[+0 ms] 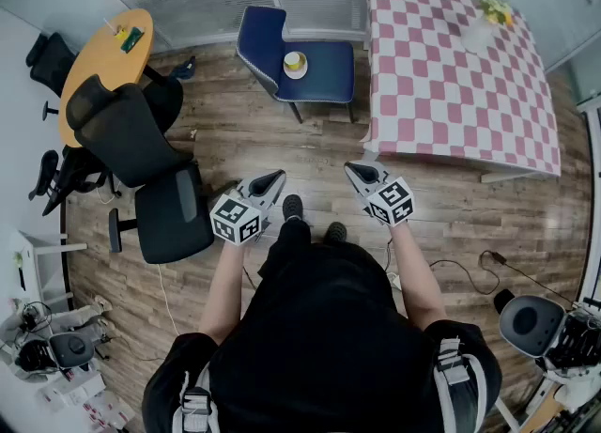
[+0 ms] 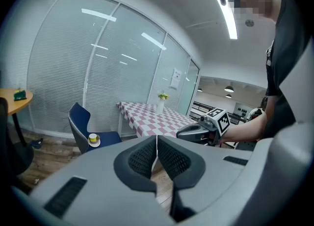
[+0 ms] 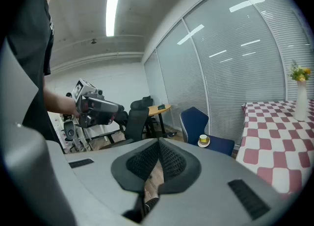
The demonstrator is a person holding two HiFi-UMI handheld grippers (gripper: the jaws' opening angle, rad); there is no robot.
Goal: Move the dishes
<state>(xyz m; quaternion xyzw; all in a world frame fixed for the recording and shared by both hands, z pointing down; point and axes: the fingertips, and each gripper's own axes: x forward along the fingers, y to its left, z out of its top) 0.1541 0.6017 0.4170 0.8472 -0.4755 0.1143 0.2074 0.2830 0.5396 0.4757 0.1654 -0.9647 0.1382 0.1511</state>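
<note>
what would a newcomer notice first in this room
The pink-and-white checked table at the upper right of the head view grabs the eye, with a vase of yellow flowers near its far end. To its left stands a blue chair with a yellow cup on a saucer on its seat. In front of the person, the left tongs and right tongs are held out, both shut and empty.
</note>
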